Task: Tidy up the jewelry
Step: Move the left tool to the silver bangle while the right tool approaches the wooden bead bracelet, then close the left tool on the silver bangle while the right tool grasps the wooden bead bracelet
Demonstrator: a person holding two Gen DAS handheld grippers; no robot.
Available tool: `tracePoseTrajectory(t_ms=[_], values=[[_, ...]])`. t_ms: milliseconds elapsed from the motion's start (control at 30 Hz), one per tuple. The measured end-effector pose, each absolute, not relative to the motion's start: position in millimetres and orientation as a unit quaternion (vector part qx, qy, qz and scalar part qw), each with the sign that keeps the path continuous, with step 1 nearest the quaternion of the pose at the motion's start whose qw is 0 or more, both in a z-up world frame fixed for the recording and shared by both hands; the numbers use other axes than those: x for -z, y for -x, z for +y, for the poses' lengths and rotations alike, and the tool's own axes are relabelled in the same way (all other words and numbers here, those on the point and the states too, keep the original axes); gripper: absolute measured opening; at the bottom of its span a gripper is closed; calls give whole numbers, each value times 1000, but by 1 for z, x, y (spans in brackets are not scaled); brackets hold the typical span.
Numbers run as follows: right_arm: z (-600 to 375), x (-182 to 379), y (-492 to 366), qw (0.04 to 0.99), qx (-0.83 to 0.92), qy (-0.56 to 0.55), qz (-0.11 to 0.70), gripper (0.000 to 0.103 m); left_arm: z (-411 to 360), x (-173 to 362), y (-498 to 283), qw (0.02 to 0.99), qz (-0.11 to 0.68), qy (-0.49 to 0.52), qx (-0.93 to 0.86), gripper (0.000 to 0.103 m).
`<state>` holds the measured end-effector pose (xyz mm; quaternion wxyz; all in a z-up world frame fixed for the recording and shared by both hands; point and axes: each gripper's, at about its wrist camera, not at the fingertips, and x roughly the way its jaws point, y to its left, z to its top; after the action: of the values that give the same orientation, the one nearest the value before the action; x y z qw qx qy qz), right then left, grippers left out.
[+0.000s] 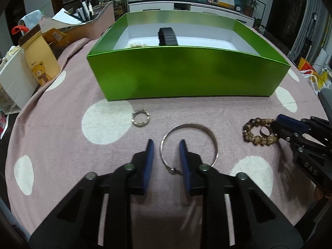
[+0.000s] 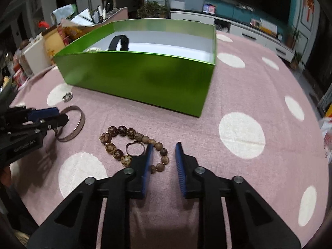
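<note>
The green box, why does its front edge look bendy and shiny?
Left wrist view: the fisheye lens bows the straight edge of the green box, and room light leaves a sheen on its wall. Right wrist view: same bowing, blurry background.

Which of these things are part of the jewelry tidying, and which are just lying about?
Part of the job:
silver bangle
bead bracelet
small ring inside the beads
sparkly ring
green box, already holding a black band

Just lying about:
bear paper bag
pens
spotted tablecloth
</note>
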<state>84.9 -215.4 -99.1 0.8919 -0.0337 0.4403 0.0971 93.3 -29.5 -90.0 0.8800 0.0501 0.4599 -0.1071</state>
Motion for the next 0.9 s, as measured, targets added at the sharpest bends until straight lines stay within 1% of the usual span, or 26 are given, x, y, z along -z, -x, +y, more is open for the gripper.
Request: tracePoseTrajectory(t_ms=[67, 100, 133, 267, 533, 900], values=[[-214, 99, -86, 893, -96, 40, 439, 7, -30, 90, -93, 881, 457, -50, 115, 12], [-213, 99, -85, 893, -97, 42, 438, 7, -30, 90, -93, 881, 456, -47, 118, 9], [-213, 99, -85, 893, -99, 41, 437, 7, -29, 90, -93, 880, 457, -43, 122, 3], [-212, 91, -81, 899, -107, 37, 424, 7, -24, 88, -94, 879, 457, -26, 132, 3], [-207, 56, -69, 915, -132, 32, 380, 7, -22, 71, -90, 888, 439, -15, 136, 3], [-205, 11, -56, 932, -148, 32, 328, 7, -18, 33, -81, 905, 402, -10, 141, 3]])
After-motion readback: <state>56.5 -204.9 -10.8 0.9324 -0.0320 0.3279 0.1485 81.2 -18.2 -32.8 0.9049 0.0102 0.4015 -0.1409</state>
